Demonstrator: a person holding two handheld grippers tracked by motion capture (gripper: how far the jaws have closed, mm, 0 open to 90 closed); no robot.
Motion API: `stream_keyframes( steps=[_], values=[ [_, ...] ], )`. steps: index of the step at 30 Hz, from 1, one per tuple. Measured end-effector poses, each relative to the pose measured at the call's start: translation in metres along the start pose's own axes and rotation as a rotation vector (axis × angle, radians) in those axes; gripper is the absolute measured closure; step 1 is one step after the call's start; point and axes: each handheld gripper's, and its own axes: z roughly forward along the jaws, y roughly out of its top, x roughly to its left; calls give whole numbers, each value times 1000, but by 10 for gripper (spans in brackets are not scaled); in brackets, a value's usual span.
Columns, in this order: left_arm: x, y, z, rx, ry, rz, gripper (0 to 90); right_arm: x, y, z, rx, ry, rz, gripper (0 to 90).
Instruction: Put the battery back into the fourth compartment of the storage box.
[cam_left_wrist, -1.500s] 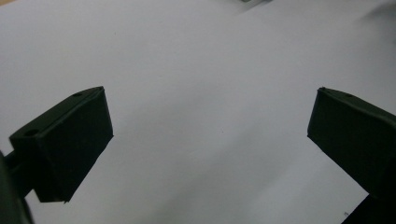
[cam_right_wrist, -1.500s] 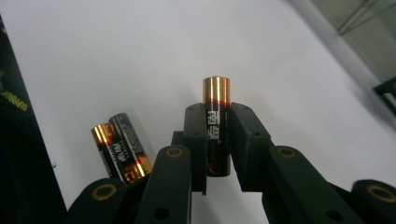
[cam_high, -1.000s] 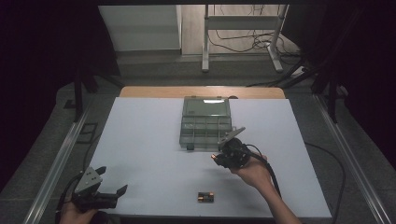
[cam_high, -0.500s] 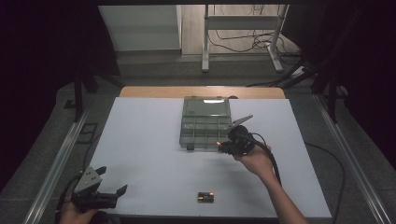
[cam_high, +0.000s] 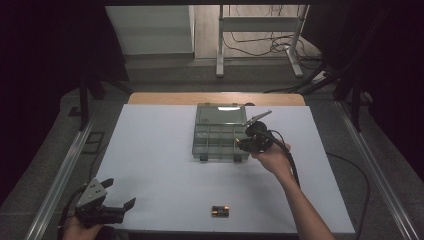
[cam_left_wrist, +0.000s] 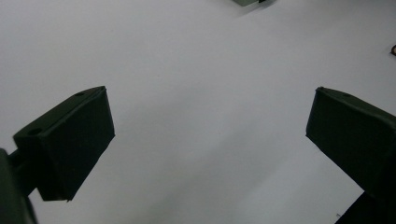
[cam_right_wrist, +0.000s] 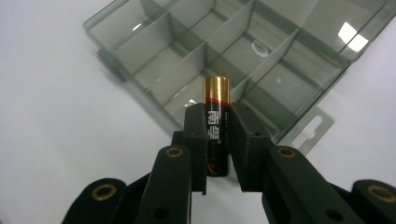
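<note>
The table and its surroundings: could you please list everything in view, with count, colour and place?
Battery: one, black with a gold end, clamped between the right claw's jaws above the box.
Second battery: one, black and gold, lying near the table's front edge.
Compartment box: one, clear grey, open, at the middle of the table toward the back.
Table: one, white top with a wooden strip along the back.
Frame legs: pale metal, on the floor behind the table, cables beside them.
Left claw: black, jaws open, at the front left corner over bare table.
Right claw: black, shut on the battery, at the box's right front corner.
Right hand: one, holding the right claw.
</note>
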Motion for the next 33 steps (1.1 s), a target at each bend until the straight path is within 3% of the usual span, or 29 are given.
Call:
stream_keyframes(
  steps=[12, 18, 33],
  values=[
    [-1, 0, 0, 4, -17, 19, 12, -18, 19, 10, -1, -50, 28, 766],
    [0, 0, 1, 6, -17, 10, 12, -27, 27, 18, 4, -74, 47, 766],
    [-1, 0, 1, 8, -19, 23, 15, -43, 36, 41, 27, -130, 98, 760]
  ],
)
